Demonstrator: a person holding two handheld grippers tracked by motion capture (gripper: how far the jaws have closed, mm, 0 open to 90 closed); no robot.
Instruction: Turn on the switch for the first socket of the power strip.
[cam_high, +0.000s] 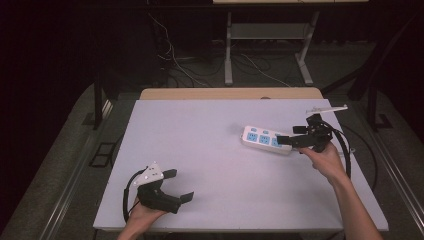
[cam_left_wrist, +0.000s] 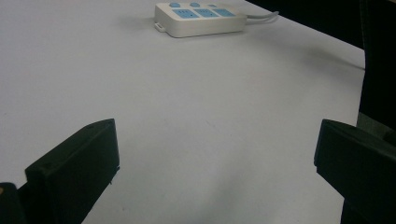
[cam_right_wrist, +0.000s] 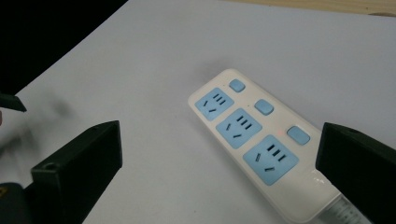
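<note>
Strip first: the white power strip lies right of centre in the high view, flat on the pale table, three blue sockets up, so its faces and switches are open to me from above. My right gripper sits at the strip's right-hand end with its jaws spread wide and nothing clamped between them; in the right gripper view the power strip runs from the middle down to the lower right, passing just inside the right jaw, and the pads press on nothing. I judge I hold the claw there, low and level, because that end, where the cord leaves, is the natural place to grasp or steady the body.

My left gripper rests at the lower left of the high view, jaws also apart and empty, well apart from the work. From the left gripper view the power strip is small at the top centre, with bare table between. I take it I keep that hand parked so it stays out of the right one's way.
</note>
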